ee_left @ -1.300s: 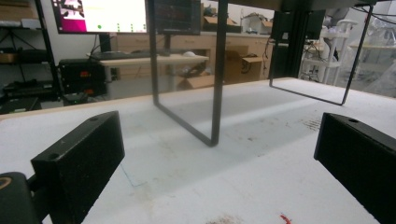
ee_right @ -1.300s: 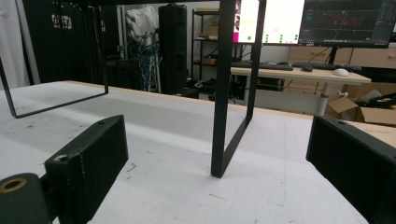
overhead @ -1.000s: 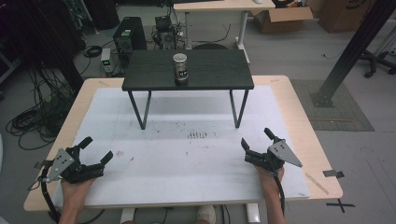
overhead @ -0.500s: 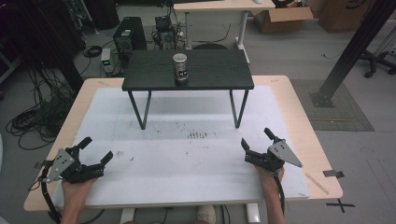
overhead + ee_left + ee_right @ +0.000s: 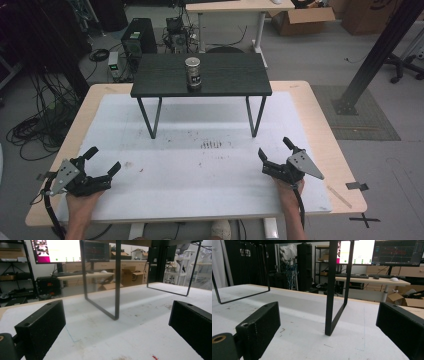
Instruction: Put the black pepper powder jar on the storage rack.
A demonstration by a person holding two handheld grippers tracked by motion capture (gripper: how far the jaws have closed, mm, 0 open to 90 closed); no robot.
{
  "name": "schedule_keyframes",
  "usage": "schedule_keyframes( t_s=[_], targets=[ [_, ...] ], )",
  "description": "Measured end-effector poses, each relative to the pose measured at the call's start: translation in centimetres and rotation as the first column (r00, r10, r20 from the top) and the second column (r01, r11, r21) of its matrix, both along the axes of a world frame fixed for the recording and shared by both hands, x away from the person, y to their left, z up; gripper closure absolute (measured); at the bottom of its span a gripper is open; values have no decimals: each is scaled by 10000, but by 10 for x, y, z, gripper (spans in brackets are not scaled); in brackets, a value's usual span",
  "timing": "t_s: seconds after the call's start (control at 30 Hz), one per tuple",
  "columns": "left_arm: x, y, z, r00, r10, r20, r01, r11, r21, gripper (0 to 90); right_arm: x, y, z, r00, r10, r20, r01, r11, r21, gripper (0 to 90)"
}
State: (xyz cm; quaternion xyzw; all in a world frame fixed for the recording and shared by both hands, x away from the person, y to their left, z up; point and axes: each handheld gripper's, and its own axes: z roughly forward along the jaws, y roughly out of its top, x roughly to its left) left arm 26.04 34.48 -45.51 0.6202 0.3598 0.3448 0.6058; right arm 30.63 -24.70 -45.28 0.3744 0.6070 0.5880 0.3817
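Can stands upright, long axis vertical, on the black side table at our table's far edge. At near left we hold the left gripper, jaws wide apart, empty; at near right the right gripper, likewise spread, empty.

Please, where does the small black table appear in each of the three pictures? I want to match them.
High view: the small black table stands at upper centre, on the far part of the white mat, with a can on top.
Left gripper view: its left-end leg frame stands at centre, the tabletop at the top edge.
Right gripper view: its right-end leg frame stands at centre.
Shared landmark: the white mat under the legs.
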Motion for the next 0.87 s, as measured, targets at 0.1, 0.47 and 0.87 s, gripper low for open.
schedule_keyframes(
  t_s=[0.1,0.47,0.87],
  targets=[
    [0,0,0,10000,8,-1,-8,10000,-1,12,0,0,0,10000,-3,-2,3,10000,-9,52],
    [0,0,0,10000,27,1,-27,10000,3,12,0,0,0,10000,-12,-7,12,10000,-17,52],
    [0,0,0,10000,57,22,-57,10000,1,13,0,0,0,10000,-22,33,22,10000,20,51]
  ],
)
